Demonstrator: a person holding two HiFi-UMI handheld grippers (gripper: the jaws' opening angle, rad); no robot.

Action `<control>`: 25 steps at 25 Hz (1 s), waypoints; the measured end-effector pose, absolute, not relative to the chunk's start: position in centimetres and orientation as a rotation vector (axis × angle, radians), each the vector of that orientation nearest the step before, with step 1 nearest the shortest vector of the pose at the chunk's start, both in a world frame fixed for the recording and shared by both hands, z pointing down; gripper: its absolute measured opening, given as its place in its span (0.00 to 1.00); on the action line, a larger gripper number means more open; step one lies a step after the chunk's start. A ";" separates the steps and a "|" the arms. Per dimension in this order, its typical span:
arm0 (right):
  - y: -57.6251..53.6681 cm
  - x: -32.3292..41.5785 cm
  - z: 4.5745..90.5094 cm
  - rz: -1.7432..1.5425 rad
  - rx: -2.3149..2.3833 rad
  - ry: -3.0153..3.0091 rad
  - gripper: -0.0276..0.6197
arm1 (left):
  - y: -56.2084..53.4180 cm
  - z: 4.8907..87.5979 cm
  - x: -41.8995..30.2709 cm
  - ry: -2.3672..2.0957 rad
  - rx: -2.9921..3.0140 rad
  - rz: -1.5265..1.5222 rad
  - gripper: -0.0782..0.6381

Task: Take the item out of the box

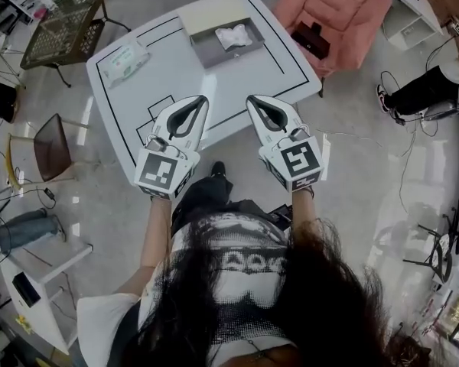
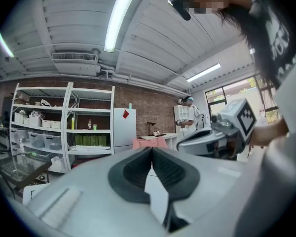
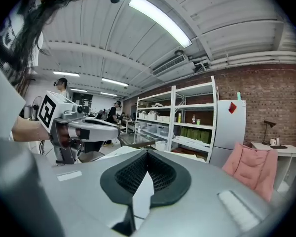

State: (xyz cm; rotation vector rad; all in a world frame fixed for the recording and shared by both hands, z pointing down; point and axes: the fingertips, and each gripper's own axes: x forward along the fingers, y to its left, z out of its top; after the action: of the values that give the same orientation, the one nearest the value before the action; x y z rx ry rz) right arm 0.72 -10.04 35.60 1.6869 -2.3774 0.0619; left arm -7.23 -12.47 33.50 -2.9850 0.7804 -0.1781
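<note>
left gripper (image 1: 202, 99): jaws pressed together, nothing held, mid-frame | right gripper (image 1: 253, 99): jaws pressed together, nothing held, just right of the left one | box (image 1: 211, 52): grey, open, upper centre on the white surface (image 1: 176, 75) | item (image 1: 234, 36): white, lying inside the box, well apart from both grippers

A brick wall (image 3: 281, 83) is seen at the back, lined with white shelving (image 2: 89, 131) and a white cabinet (image 2: 124, 127). A long tube light (image 2: 119, 16) is lit under the ribbed ceiling (image 2: 64, 23). A pink armchair (image 1: 336, 6) is set just beyond the white table (image 1: 176, 60), on a pale glossy floor (image 1: 359, 197).
</note>
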 end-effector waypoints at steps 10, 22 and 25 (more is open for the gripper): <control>-16.8 0.1 36.5 0.083 1.684 -2.309 0.05 | -19.2 34.9 -7.9 0.743 -3.043 -0.152 0.11; -21.3 2.4 38.3 0.117 1.636 -2.314 0.05 | -21.8 35.9 -6.2 0.769 -3.054 -0.172 0.11; -23.2 3.5 38.9 0.122 1.595 -2.332 0.05 | -23.1 36.2 -5.4 0.818 -3.039 -0.190 0.11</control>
State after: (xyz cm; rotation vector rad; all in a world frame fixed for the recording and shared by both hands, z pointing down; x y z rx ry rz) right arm 3.54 -23.22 38.90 1.5955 -2.3318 0.1225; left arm -5.41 -23.14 36.22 -3.0394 0.8181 -0.1900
